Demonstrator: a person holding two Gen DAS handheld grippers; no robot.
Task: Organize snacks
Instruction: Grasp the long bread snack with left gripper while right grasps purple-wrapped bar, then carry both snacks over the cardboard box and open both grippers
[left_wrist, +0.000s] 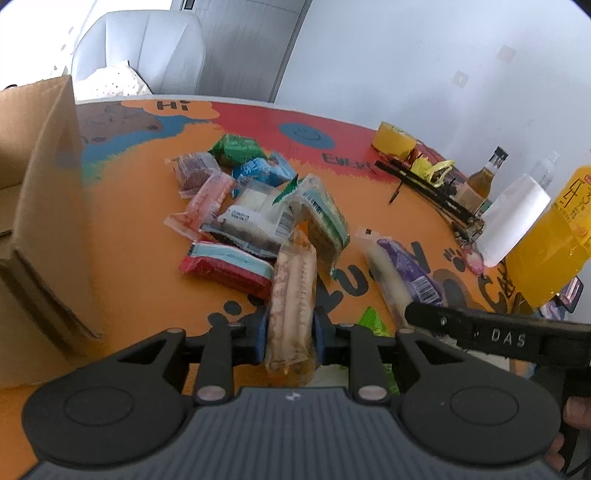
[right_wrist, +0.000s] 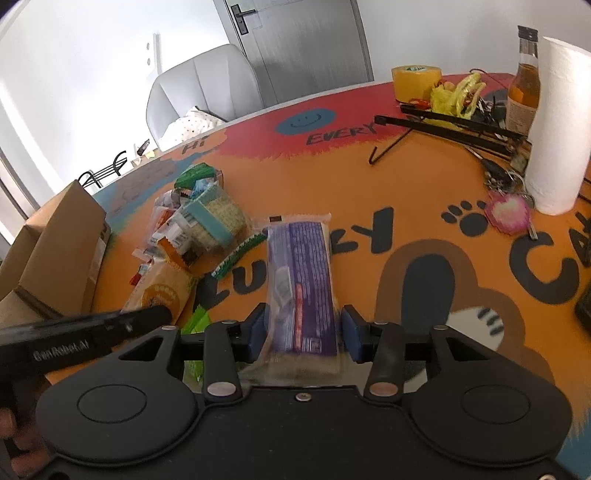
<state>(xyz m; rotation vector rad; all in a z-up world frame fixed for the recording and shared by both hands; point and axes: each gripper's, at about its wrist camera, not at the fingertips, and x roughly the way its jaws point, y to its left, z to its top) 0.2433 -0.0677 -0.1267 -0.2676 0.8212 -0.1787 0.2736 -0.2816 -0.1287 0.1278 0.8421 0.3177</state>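
My left hand-held gripper (left_wrist: 290, 332) clamps the orange snack bar (left_wrist: 293, 295); right hand-held gripper (right_wrist: 303, 328) brackets the purple wafer pack (right_wrist: 301, 280), unclamped. Close squarely, then lift.

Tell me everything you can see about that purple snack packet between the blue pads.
The purple snack packet is a long, flat pack in clear crinkly wrap with a purple printed label, small white text and a barcode near its close end. It lies lengthwise on the orange table, pointing away, between the pads of the right gripper; a gap shows at the right-hand pad, so it looks unclamped.
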